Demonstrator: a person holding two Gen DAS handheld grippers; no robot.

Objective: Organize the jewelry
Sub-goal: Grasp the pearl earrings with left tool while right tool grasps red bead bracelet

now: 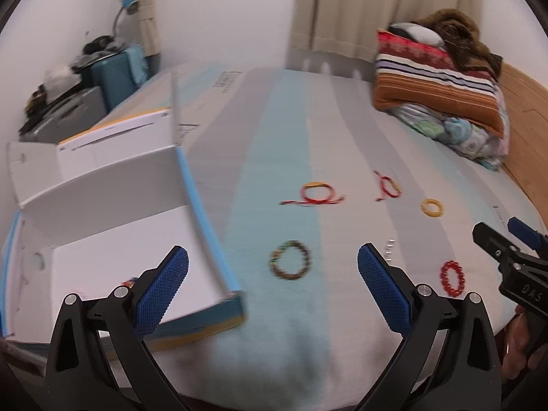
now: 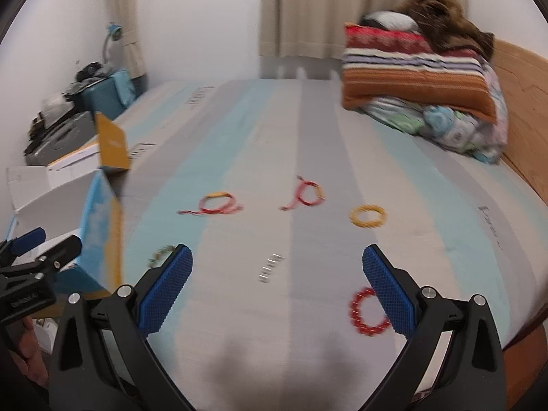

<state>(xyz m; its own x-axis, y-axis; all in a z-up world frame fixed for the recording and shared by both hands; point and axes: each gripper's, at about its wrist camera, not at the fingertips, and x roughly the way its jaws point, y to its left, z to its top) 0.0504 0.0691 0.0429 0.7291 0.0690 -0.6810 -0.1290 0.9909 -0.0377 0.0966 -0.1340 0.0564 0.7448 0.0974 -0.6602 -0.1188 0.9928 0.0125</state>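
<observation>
Several bracelets lie on the striped bed sheet. A dark multicolour bead bracelet (image 1: 290, 260) lies just ahead of my open, empty left gripper (image 1: 273, 279). A red bead bracelet (image 2: 368, 311) lies by the right finger of my open, empty right gripper (image 2: 277, 281); it also shows in the left wrist view (image 1: 452, 277). Farther out lie a yellow bead ring (image 2: 368, 216), a red cord bracelet (image 2: 304, 194) and a red-and-yellow cord bracelet (image 2: 215, 205). A small silver chain piece (image 2: 270, 267) lies between the right fingers. An open white box (image 1: 113, 239) sits at the left; something small and colourful shows inside it.
Folded blankets and pillows (image 2: 421, 78) are stacked at the bed's far right by the wooden headboard (image 2: 524, 102). A cluttered shelf with a blue case (image 1: 116, 72) stands beyond the bed's left edge. Curtains (image 2: 308, 7) hang at the back.
</observation>
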